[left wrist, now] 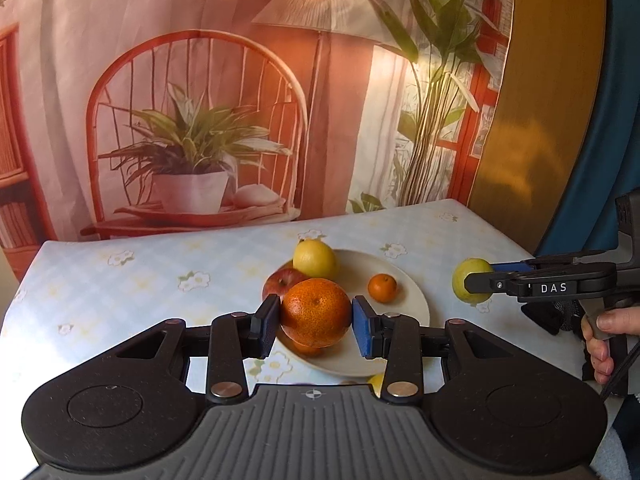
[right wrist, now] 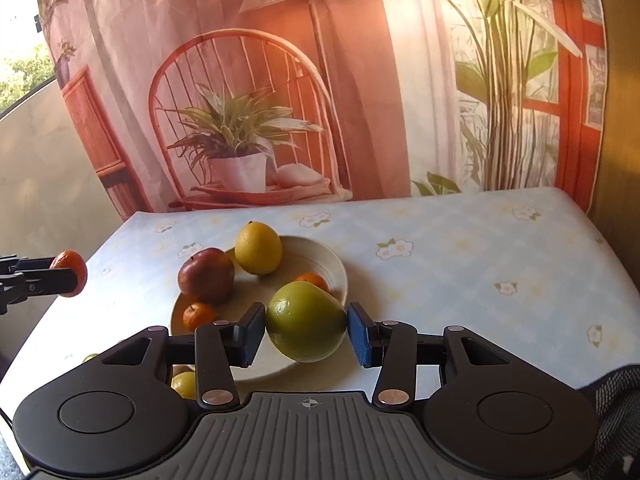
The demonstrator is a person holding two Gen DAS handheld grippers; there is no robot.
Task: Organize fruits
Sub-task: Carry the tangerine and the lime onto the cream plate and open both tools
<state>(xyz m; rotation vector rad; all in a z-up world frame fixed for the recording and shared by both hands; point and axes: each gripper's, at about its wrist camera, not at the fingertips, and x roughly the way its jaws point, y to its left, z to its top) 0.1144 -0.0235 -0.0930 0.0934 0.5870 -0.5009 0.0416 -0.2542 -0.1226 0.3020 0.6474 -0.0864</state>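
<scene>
Two claws each grip one fruit above the table point(right wrist: 460, 240). Going left to right, the left claw point(left wrist: 314, 330) is closed on an orange point(left wrist: 316, 312), with an apple point(left wrist: 282, 282) and lemon point(left wrist: 314, 259) on the plate point(left wrist: 412, 300) just beyond its pads and a mandarin point(left wrist: 383, 288) ahead to its right. Further right, the right claw point(right wrist: 306, 334) clamps a pear point(right wrist: 306, 320) over the plate's near rim.
</scene>
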